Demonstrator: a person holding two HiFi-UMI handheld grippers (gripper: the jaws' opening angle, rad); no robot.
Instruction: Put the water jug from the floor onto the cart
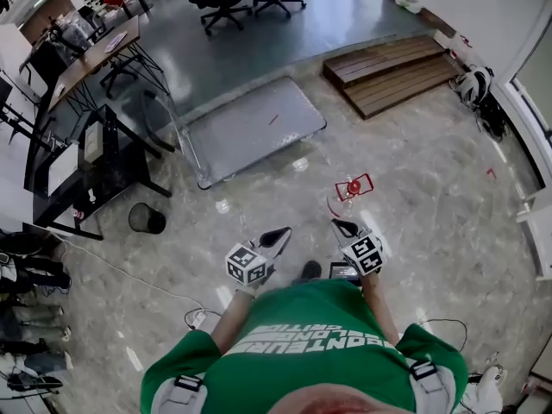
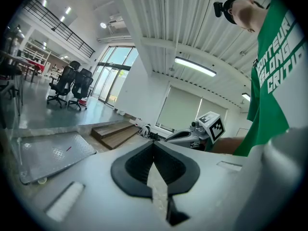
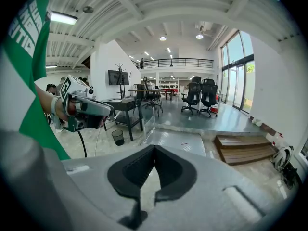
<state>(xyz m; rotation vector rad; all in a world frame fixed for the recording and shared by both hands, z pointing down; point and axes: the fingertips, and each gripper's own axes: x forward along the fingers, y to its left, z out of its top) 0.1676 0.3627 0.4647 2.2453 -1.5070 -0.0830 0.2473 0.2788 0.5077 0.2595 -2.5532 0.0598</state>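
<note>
Mottled polished stone floor (image 1: 431,231) carried a flat, grey metal cart (image 1: 250,128) and slatted wooden steps (image 1: 392,72); left gripper (image 1: 284,231) and right gripper (image 1: 337,224) were both closed, empty.

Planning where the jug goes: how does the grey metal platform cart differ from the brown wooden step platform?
The grey metal platform cart has a smooth one-level deck and an upright handle rail at one end. The brown wooden step platform is slatted and two-tiered, with no handle. Both are low and flat.
</note>
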